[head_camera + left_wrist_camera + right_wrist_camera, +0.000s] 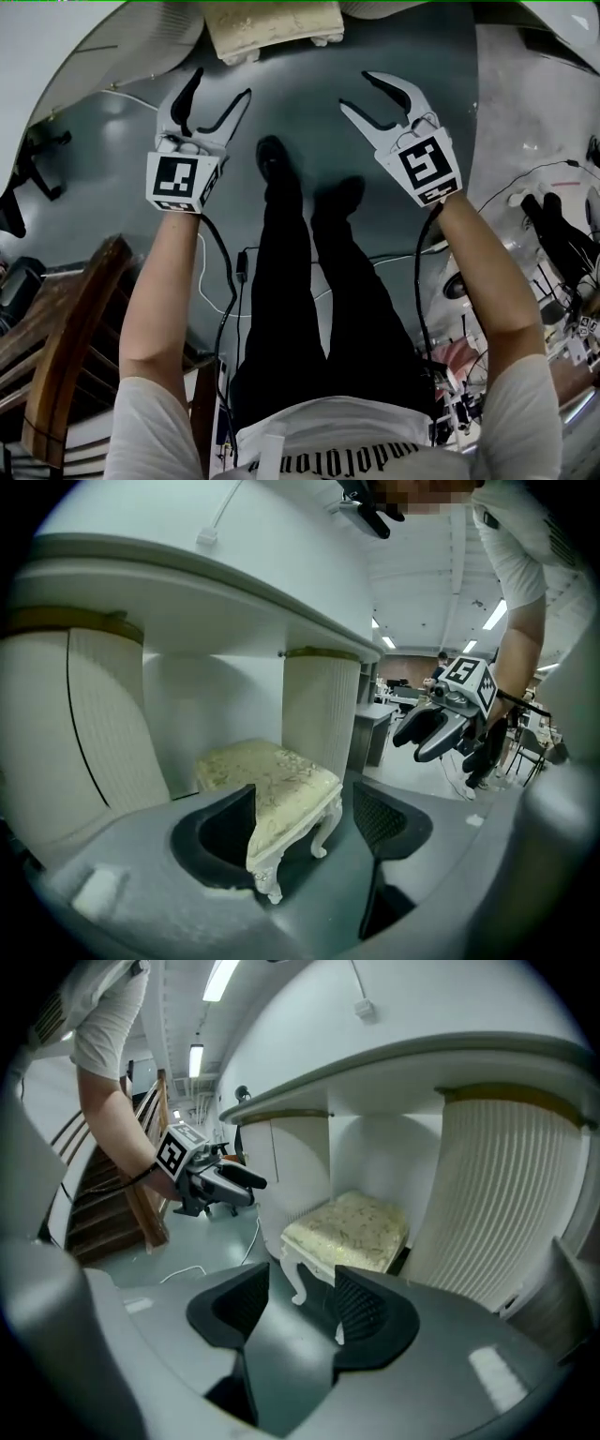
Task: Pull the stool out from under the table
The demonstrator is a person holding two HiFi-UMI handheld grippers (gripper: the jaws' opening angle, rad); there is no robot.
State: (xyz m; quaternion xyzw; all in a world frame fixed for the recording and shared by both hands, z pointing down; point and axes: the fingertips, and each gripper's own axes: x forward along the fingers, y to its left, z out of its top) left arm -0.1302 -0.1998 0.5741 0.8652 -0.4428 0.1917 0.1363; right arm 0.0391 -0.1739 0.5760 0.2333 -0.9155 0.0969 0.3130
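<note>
the stool [281, 782] has a cream cushion with a faint floral pattern and white legs. the table [187, 592] is white with ribbed columns; the floor [309, 103] dark grey.

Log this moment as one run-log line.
phase: pre-grasp | left tongs: open, empty | right tongs: open, empty | stool: under table, untouched

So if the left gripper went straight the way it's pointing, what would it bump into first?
Most likely the stool: its front corner lines up between the left gripper's open jaws, untouched. Nothing else shows in between, though depth is unclear.
</note>
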